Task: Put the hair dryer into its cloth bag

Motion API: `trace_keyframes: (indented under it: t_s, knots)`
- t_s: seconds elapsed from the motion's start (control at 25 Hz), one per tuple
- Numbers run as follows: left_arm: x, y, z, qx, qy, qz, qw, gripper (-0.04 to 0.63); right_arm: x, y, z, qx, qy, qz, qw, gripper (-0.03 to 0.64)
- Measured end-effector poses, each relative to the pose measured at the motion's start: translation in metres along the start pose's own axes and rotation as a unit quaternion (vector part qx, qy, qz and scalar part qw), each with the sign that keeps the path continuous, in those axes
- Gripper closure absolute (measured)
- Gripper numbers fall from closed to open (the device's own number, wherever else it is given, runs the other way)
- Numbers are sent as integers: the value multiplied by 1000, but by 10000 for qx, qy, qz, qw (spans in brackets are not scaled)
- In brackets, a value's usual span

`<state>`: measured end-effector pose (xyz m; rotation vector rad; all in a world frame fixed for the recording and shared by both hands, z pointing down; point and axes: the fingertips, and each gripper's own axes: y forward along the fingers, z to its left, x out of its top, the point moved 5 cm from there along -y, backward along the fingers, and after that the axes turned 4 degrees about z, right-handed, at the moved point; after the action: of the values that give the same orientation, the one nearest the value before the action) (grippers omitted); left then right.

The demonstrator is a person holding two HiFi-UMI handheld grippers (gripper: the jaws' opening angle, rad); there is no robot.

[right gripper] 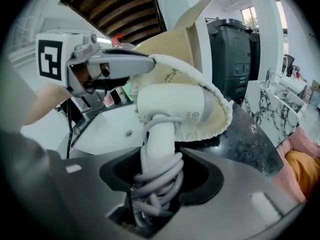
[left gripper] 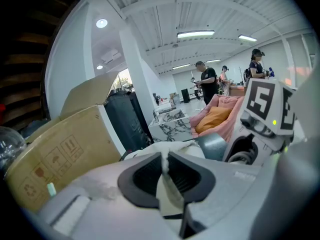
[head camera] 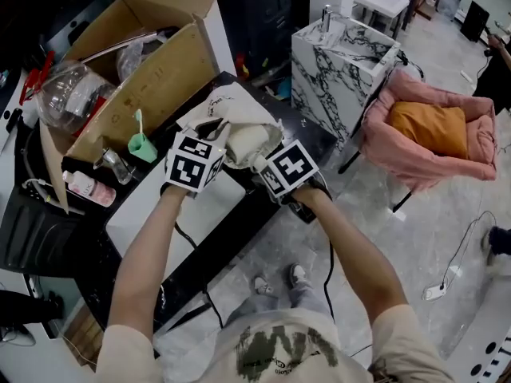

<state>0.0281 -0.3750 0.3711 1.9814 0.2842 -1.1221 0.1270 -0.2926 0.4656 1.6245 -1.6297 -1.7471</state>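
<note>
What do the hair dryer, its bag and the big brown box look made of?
The hair dryer: smooth white plastic, faint sheen; its wound cord looks rubbery grey. The cloth bag: soft cream fabric, rim gathered into ruffles. The box: plain brown cardboard, likely corrugated, with creased flaps.

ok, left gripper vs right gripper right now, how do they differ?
Jaws: the left gripper is nearly closed, pinching the thin edge of the cloth bag. The right gripper is wide, clamped on the cord-wrapped handle of the hair dryer.
Role: the left gripper lifts the bag's rim, while the right gripper points the dryer's barrel into the mouth.
Shared: both grip something and meet at the bag's opening.
</note>
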Motion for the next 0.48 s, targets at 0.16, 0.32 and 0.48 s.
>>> trace_keyframes:
  t_s: [0.16,0.32,0.48]
  knots:
    - [-1,2,-2,18,14,37,10000,545,9,6,-7,21,-58,15,10000,388]
    - [-3,2,-4,39,-4,39,10000,545,20,10,-12,44,-168,18,9998,387]
    - [-5,1,-6,83,-17,72,9999,545,31,14,-18,52,-222,39,9997,387]
